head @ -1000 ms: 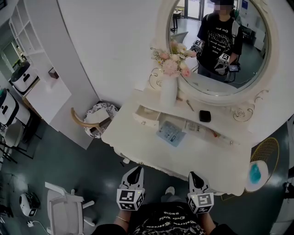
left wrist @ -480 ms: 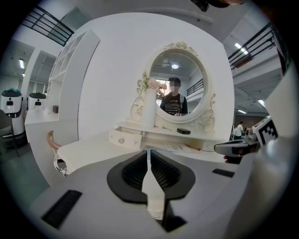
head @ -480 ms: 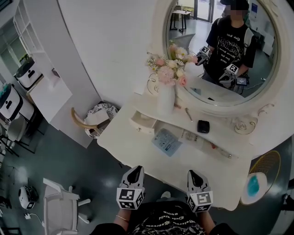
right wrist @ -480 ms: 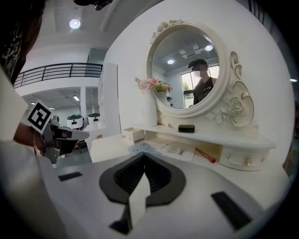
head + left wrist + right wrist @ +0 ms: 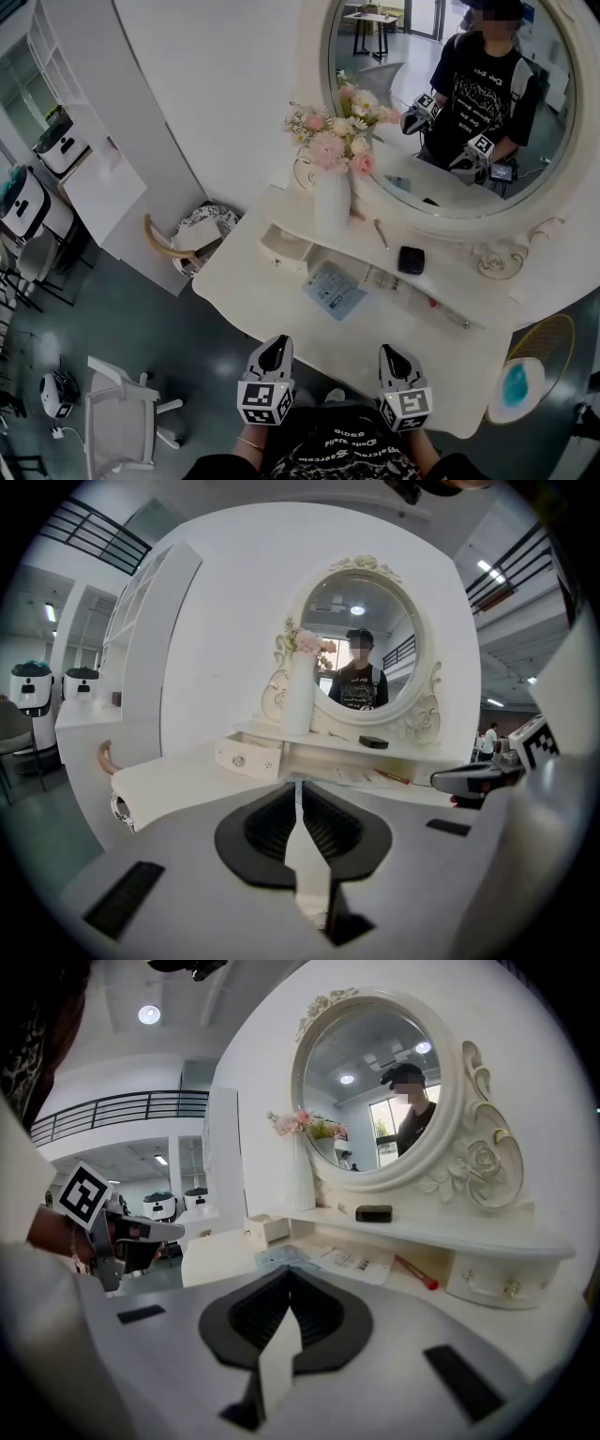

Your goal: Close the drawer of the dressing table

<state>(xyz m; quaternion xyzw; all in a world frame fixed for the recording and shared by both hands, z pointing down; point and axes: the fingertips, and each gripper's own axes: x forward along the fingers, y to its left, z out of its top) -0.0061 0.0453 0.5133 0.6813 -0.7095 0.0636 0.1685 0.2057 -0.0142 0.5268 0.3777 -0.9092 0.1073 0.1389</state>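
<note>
Head view: small white knobbed drawer [image 5: 281, 246] stands pulled out, just left of and below the tall white vase of pink flowers [image 5: 330, 202], above the cream counter [image 5: 253, 300]. Left gripper [image 5: 277, 345] and right gripper [image 5: 388, 353] hover well apart from the vase, at the counter's near edge. Both jaws clenched, nothing between them.

This looks like a bedroom corner set up inside a large open hall, more showroom or lab than home. A white dressing table [image 5: 272, 309] with an ornate oval mirror [image 5: 394, 178] and a vase of flowers [image 5: 333, 197] stands against a white wall. To the left are white shelves [image 5: 56, 56] and white machines [image 5: 61, 145] on a dark floor [image 5: 112, 328]. Far off, an upper gallery railing [image 5: 122, 1110] and round ceiling lights [image 5: 149, 1014] show a tall, two-level building.
</note>
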